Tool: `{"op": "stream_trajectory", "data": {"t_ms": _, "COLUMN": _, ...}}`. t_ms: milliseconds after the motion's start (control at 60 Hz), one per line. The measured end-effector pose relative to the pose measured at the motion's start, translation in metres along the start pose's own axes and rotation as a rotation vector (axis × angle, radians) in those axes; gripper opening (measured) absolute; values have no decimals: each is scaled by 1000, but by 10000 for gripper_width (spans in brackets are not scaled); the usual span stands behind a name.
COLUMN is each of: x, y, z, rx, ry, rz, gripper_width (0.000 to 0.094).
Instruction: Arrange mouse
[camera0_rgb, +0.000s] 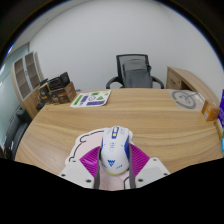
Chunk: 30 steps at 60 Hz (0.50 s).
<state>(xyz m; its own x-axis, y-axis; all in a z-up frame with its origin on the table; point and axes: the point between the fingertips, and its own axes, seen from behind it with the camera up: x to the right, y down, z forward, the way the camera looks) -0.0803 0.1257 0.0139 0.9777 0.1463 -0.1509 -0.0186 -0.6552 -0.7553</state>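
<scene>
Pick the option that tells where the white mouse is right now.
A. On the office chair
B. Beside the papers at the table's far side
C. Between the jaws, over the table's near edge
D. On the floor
C: the white mouse sits between the two pink-padded jaws of the gripper, above the wooden table.

Beyond the mouse (116, 152), the bench (150, 115) lies open; papers (92, 98) and a chair (134, 72) bound its far edge.
</scene>
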Motion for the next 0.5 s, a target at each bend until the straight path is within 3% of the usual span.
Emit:
{"op": "stream_trajectory", "data": {"t_ms": 100, "x": -18, "y": 20, "z": 11, "rx": -54, "ry": 75, "rz": 30, "gripper_width": 396}}
{"op": "stream_trajectory", "data": {"t_ms": 183, "x": -18, "y": 21, "z": 13, "rx": -36, "ry": 132, "rz": 51, "gripper_width": 411}}
{"op": "stream_trajectory", "data": {"t_ms": 317, "x": -24, "y": 24, "z": 11, "rx": -66, "ry": 150, "rz": 85, "gripper_width": 610}}
{"op": "stream_trajectory", "data": {"t_ms": 383, "x": -29, "y": 26, "z": 0, "rx": -85, "ry": 155, "rz": 80, "gripper_width": 847}}
{"op": "stream_trajectory", "data": {"t_ms": 500, "x": -45, "y": 22, "z": -32, "rx": -52, "ry": 171, "rz": 82, "gripper_width": 832}}
